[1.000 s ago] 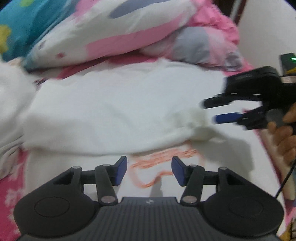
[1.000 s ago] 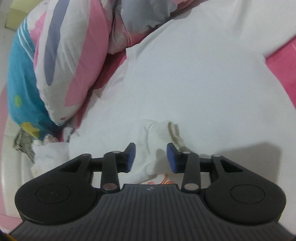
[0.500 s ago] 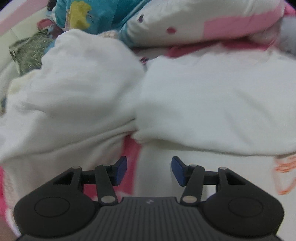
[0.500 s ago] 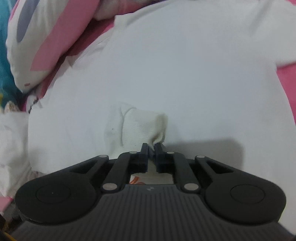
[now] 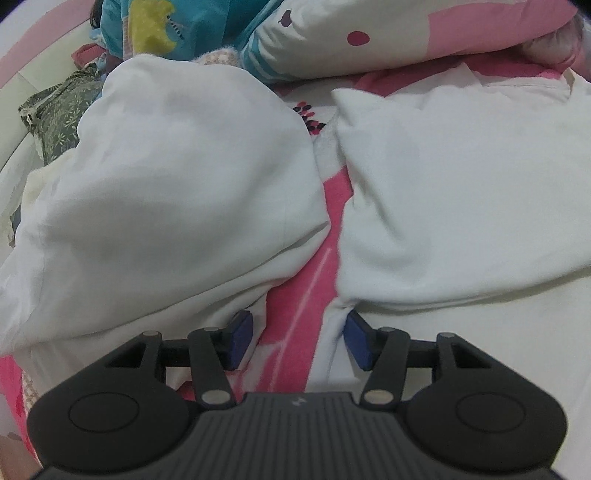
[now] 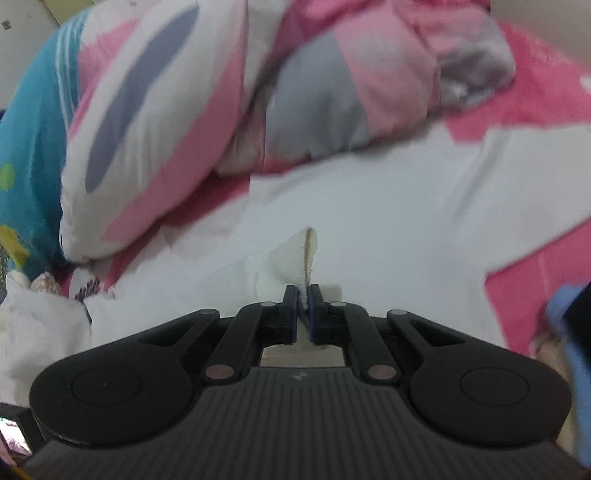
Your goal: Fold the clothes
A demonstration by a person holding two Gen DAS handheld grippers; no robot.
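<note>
A white garment (image 5: 461,177) lies spread on the pink bedsheet (image 5: 310,288); it also shows in the right wrist view (image 6: 399,229). My right gripper (image 6: 303,306) is shut on a bunched white fold of the garment (image 6: 291,258) and holds it raised. My left gripper (image 5: 297,339) is open and empty, low over the sheet, its right pad at the garment's near left corner. A second heap of white cloth (image 5: 177,177) lies to the left.
A pink, white and grey quilt (image 6: 207,92) with a teal patterned part (image 5: 155,26) is piled at the back. A dark floral cloth (image 5: 55,114) lies at far left. A blurred blue thing (image 6: 569,325) is at right.
My right gripper closed on the white fold and lifted it. My left gripper swung left, from the garment's printed part to its left corner beside the white heap, staying open.
</note>
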